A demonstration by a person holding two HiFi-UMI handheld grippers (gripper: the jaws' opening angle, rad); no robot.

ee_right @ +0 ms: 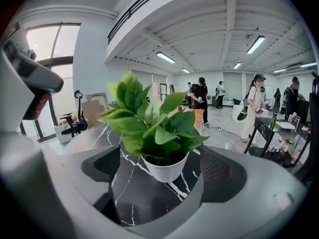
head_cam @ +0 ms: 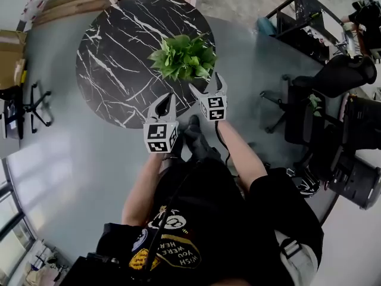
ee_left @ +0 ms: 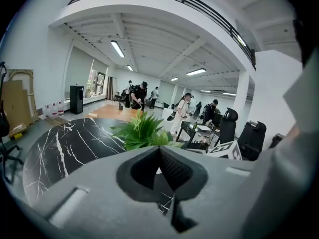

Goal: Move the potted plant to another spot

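The right gripper's [head_cam: 208, 85] fingers stood wide, and the white pot [ee_right: 164, 169] showed in the gap between them, with neither pad touching it. The left gripper's [head_cam: 168, 100] fingers were pressed together on nothing, at the table's near edge, just left of the right one. The pot held a leafy green plant [head_cam: 183, 56] and stood upright on the round black marble table [head_cam: 113, 58], close to its near right edge. Bare tabletop spread to the left and far side of the plant. Grey floor [head_cam: 71, 159] ringed the table, with office chairs [head_cam: 333, 94] well off to the right.
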